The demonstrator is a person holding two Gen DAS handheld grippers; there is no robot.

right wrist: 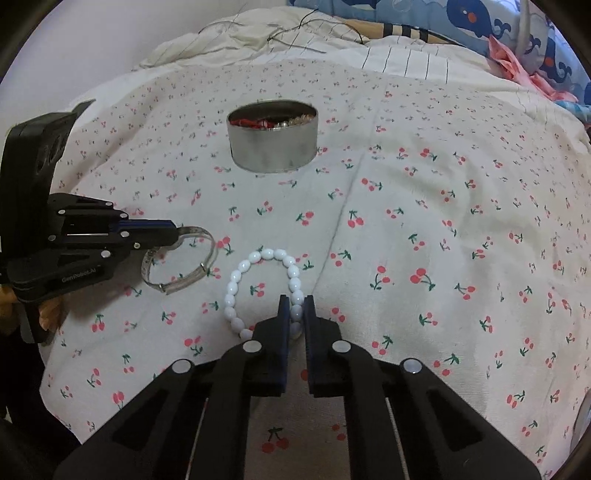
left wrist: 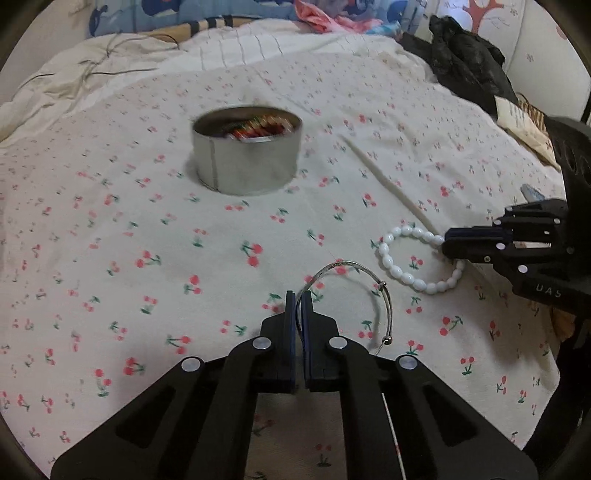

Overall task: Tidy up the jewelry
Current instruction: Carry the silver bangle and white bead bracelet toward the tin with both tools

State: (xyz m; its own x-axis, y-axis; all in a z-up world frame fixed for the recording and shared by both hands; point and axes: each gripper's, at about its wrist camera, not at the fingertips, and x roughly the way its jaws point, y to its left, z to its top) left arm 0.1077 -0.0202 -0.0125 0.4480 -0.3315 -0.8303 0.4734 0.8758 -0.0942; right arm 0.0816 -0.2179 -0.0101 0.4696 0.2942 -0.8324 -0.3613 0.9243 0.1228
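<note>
— Two grippers over one big cherry-print sheet (left wrist: 184, 240), is that right?

— Yes, the sheet covers the bed, with a cream quilt (right wrist: 236, 40) bunched at the far end and whale-print bedding (right wrist: 480, 22) beyond it. A black garment (left wrist: 469, 70) lies at the far right in the left wrist view.

— Where is the container?

— A round metal tin (left wrist: 245, 162) stands far of both grippers, near the middle of the sheet, with red and pearly pieces inside.

— And the grippers?

— The left gripper (left wrist: 298, 299) is pinched closed on a thin silver bangle (left wrist: 376, 295), which arcs out to the right of its tips. The right gripper (right wrist: 295, 306) is clamped on a white bead bracelet (right wrist: 236, 288), one bead strand caught between its pads, the loop lying on the sheet to the far left of the tips.

— How close are the two pieces?

— Just beside each other, the bangle to the left of the bracelet.

— Any writing?

— The left gripper's body reads "GenRobot.AI" in the right wrist view. The right gripper's body shows "UAS" in the left wrist view; the rest is cut off.
</note>
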